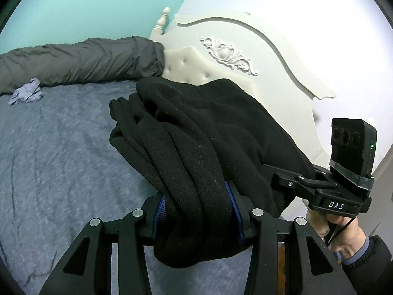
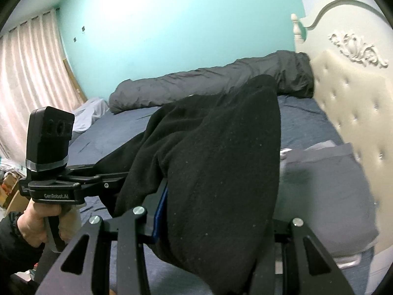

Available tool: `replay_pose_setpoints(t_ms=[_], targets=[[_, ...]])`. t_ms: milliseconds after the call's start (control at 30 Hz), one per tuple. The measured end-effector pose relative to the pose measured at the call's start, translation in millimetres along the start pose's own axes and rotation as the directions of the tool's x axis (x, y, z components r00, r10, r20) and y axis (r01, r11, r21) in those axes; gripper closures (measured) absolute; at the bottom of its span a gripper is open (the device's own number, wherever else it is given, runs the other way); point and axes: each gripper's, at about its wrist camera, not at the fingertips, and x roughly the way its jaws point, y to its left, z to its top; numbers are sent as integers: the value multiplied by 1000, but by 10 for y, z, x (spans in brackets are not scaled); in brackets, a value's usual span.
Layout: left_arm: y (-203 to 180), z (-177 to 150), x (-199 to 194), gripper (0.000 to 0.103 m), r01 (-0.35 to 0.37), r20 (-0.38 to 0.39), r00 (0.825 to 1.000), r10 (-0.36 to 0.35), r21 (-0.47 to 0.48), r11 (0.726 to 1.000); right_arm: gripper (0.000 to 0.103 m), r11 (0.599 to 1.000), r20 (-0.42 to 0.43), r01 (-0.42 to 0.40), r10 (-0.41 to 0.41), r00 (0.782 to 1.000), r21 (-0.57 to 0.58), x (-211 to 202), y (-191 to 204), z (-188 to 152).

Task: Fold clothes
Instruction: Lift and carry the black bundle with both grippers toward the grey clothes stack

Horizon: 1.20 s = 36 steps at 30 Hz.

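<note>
Bedroom, blue-sheeted bed (image 1: 61, 147): we are clamping both grippers, left (image 1: 197, 211) and right (image 2: 216, 221), on one bundled black fleece garment (image 1: 196, 132), holding it above the mattress toward twelve o'clock, presumably for carrying.

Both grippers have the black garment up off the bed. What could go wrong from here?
1. The left gripper clamps a thick bunch of the black garment; inner layers may slip out.
2. The garment drapes over the right gripper, hiding one finger, so that grip is hard to verify.
3. Loose ends hang below both grippers and could land crumpled on the bed.
</note>
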Motion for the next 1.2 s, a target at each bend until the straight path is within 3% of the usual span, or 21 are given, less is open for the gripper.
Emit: replay_pose_setpoints(t_ms=[433, 800, 1000, 1200], targets=[[-384, 327, 743, 55, 26, -1, 1000, -26, -15, 1000, 61, 998, 22, 69, -69, 997, -12, -236, -857, 274], [-603, 365, 1474, 55, 21, -32, 999, -22, -34, 999, 61, 994, 3, 110, -110, 994, -11, -232, -1557, 228], [-513, 173, 1866, 55, 27, -79, 996, -32, -59, 998, 61, 993, -28, 114, -114, 993, 1, -131, -1824, 45], [-468, 60, 1925, 54, 54, -95, 994, -60, -66, 996, 60, 994, -23, 70, -69, 997, 80, -53, -2059, -249]])
